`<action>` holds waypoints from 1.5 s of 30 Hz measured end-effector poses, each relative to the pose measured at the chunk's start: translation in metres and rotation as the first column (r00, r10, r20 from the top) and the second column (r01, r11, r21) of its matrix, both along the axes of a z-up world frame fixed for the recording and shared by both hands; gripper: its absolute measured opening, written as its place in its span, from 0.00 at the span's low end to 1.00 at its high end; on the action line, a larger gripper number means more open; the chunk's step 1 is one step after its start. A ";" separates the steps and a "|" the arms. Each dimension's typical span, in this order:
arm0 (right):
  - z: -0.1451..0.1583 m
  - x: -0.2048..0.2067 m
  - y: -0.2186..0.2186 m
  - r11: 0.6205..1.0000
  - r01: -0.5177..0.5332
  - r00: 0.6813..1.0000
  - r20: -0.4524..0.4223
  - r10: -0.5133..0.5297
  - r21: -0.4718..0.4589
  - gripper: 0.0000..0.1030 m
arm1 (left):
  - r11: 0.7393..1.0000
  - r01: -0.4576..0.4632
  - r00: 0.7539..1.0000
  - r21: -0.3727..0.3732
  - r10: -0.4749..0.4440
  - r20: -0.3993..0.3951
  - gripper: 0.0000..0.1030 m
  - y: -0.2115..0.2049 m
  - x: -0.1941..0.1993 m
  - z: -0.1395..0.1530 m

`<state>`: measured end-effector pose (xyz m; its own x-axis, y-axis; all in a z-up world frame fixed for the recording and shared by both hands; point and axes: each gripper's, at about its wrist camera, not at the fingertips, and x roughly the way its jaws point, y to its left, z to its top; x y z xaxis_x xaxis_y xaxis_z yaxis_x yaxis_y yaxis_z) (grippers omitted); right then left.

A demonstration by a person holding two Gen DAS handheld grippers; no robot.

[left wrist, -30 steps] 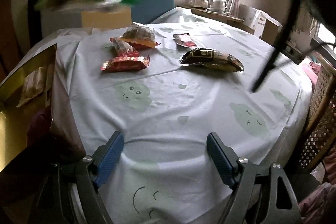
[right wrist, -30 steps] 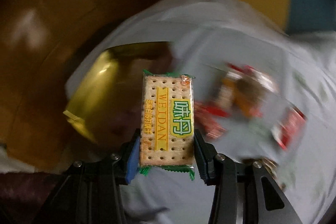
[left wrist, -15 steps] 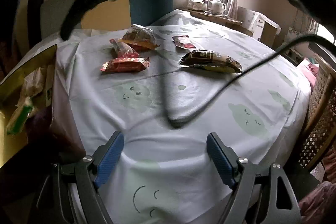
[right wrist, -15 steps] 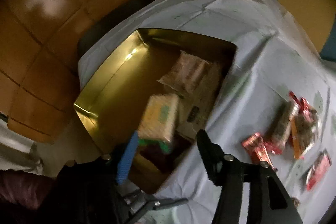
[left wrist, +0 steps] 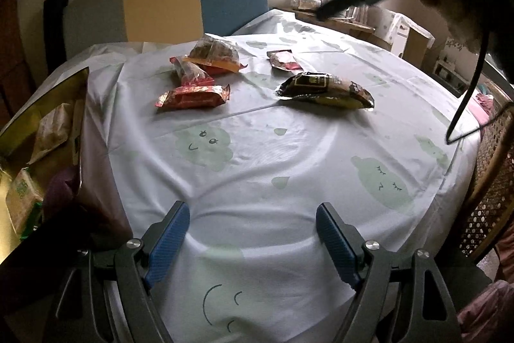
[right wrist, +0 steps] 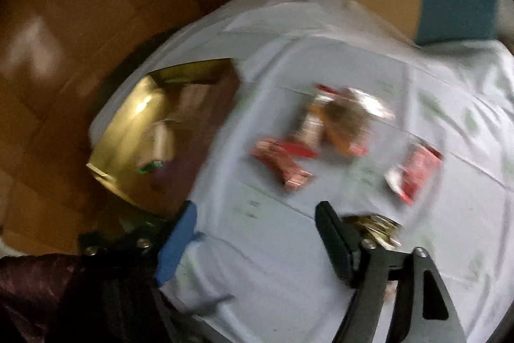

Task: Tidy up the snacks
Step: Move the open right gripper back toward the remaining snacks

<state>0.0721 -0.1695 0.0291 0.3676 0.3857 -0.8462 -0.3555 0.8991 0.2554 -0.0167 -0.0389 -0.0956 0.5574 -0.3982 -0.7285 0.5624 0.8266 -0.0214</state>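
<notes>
Several snack packets lie on the pale cloth-covered table: a red packet (left wrist: 192, 96), another red one (left wrist: 191, 73), a clear and orange bag (left wrist: 214, 54), a small red packet (left wrist: 284, 60) and a dark brown and yellow bag (left wrist: 324, 89). A gold box (left wrist: 22, 130) at the left edge holds a cracker pack (left wrist: 22, 198) and a tan bag (left wrist: 53, 127). My left gripper (left wrist: 253, 241) is open and empty, low over the near table. My right gripper (right wrist: 257, 243) is open and empty above the table, right of the gold box (right wrist: 128, 130); its view is blurred.
A grey, yellow and blue chair back (left wrist: 167, 2) stands behind the table. A wicker chair (left wrist: 491, 182) is at the right. The right arm and its cable (left wrist: 465, 105) hang over the far right. A wooden floor (right wrist: 64, 21) lies beyond the box.
My right gripper carried the cracker pack over the gold box, opened and dropped it inside, then swung right over the table. My left gripper has stayed still.
</notes>
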 end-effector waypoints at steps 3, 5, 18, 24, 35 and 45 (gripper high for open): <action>-0.002 -0.004 -0.042 0.994 0.096 0.995 0.018 -0.095 -0.056 0.80 | 1.000 -0.005 1.000 0.009 0.005 -0.003 0.80 -0.001 0.000 0.000; -0.006 -0.004 -0.069 0.973 0.185 0.982 0.059 -0.178 -0.138 0.82 | 1.000 -0.010 1.000 0.013 0.011 -0.011 0.80 -0.001 0.001 0.001; -0.051 0.006 -0.182 0.762 0.590 0.802 0.082 -0.592 -0.266 0.82 | 0.997 -0.027 0.998 0.068 0.031 -0.059 0.80 -0.009 0.006 0.004; -0.054 0.004 -0.178 0.757 0.585 0.804 0.085 -0.589 -0.290 0.83 | 0.998 -0.008 0.990 0.055 0.015 -0.137 0.66 -0.015 0.011 0.018; -0.050 -0.004 -0.166 0.770 0.573 0.815 0.092 -0.572 -0.280 0.87 | 0.998 -0.053 0.990 -0.027 0.049 -0.132 0.66 -0.029 0.062 0.074; -0.042 -0.004 -0.169 0.775 0.581 0.812 0.113 -0.572 -0.249 0.88 | 0.991 -0.090 0.992 0.094 0.098 -0.077 0.81 -0.054 0.143 0.091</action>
<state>0.0679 -0.3382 -0.0125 0.4766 -0.1379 -0.8682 0.2471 0.9688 -0.0183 0.1266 -0.0926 -0.0048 0.5264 -0.2775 -0.8037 0.4814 0.8764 0.0128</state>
